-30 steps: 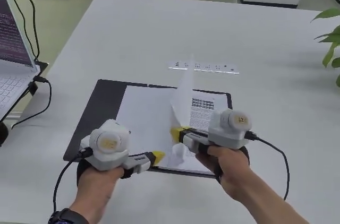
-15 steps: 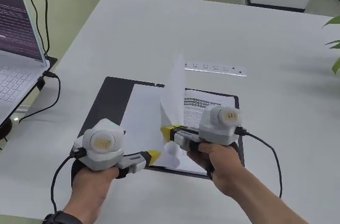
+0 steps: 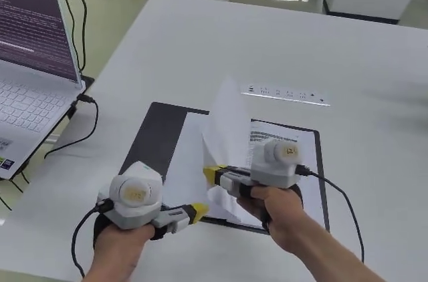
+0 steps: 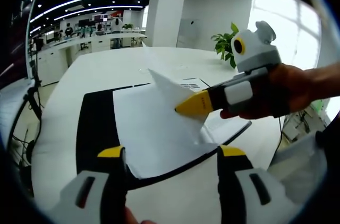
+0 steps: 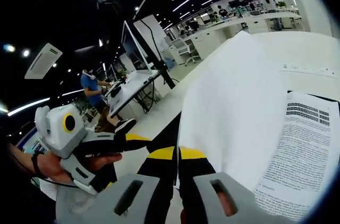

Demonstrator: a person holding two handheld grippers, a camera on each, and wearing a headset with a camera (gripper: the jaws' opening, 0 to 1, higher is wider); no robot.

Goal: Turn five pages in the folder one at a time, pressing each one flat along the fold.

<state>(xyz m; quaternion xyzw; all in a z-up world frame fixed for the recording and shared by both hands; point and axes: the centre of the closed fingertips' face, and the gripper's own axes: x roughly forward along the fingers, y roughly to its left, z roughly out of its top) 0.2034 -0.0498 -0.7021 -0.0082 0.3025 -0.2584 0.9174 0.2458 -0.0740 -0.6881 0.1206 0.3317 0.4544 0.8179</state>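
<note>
right hand-held gripper (image 3: 212, 175) pinches a raised page over the open folder (image 3: 158, 136)

the folder lies open on the white table (image 3: 200, 35) near its front edge, with a laptop (image 3: 33, 55) well off to its left. the right hand-held gripper has its jaws closed on the lower edge of a white page (image 3: 227, 121), which stands up near the fold beside a printed sheet (image 3: 284, 140). the left hand-held gripper (image 4: 172, 152) sits at the folder's near edge with jaws spread wide, holding nothing.
</note>
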